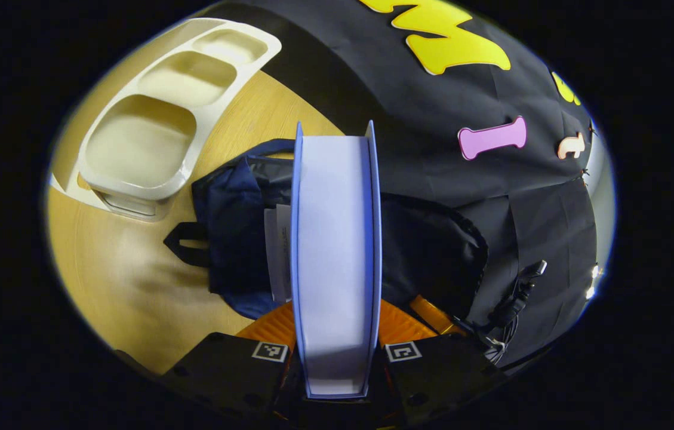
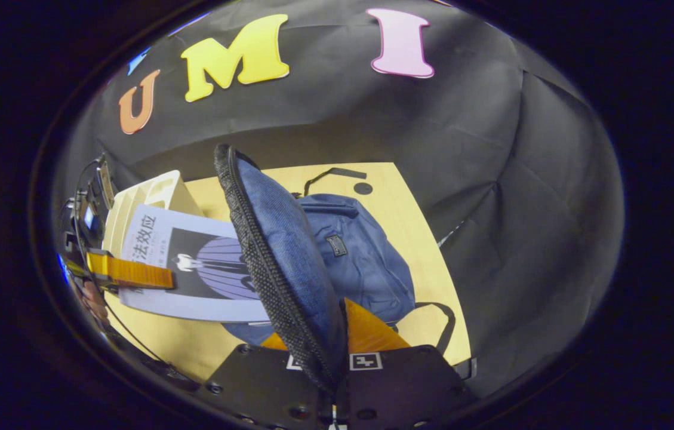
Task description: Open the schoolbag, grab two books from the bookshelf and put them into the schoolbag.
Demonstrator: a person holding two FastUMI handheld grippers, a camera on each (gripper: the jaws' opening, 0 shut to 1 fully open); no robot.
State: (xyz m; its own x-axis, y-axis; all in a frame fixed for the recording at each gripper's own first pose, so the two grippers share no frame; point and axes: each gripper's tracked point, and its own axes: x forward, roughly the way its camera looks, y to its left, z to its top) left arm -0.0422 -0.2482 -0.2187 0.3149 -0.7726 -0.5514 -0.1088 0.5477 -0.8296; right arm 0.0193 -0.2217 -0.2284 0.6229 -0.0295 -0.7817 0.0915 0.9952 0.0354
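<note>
My left gripper (image 1: 337, 327) is shut on a thick book (image 1: 335, 251) with a blue cover, seen edge-on with its pale pages up. The book's far end reaches over the open mouth of the dark blue schoolbag (image 1: 235, 239), where a white book edge (image 1: 277, 254) shows inside. My right gripper (image 2: 328, 341) is shut on the schoolbag's flap (image 2: 280, 239) and holds it upright, mesh lining to the left. In the right gripper view the book (image 2: 205, 263) lies flat, slid partly under the flap, with the left gripper (image 2: 134, 273) clamped on its near edge. The schoolbag (image 2: 360, 257) lies on the wooden table.
A white bookshelf (image 1: 151, 119) with open compartments stands on the table (image 1: 128, 286) left of the bag, also seen behind the book as the bookshelf (image 2: 151, 191). Black cables (image 1: 513, 301) hang by the cloth wall on the right. Bag straps (image 2: 438, 325) trail toward the table edge.
</note>
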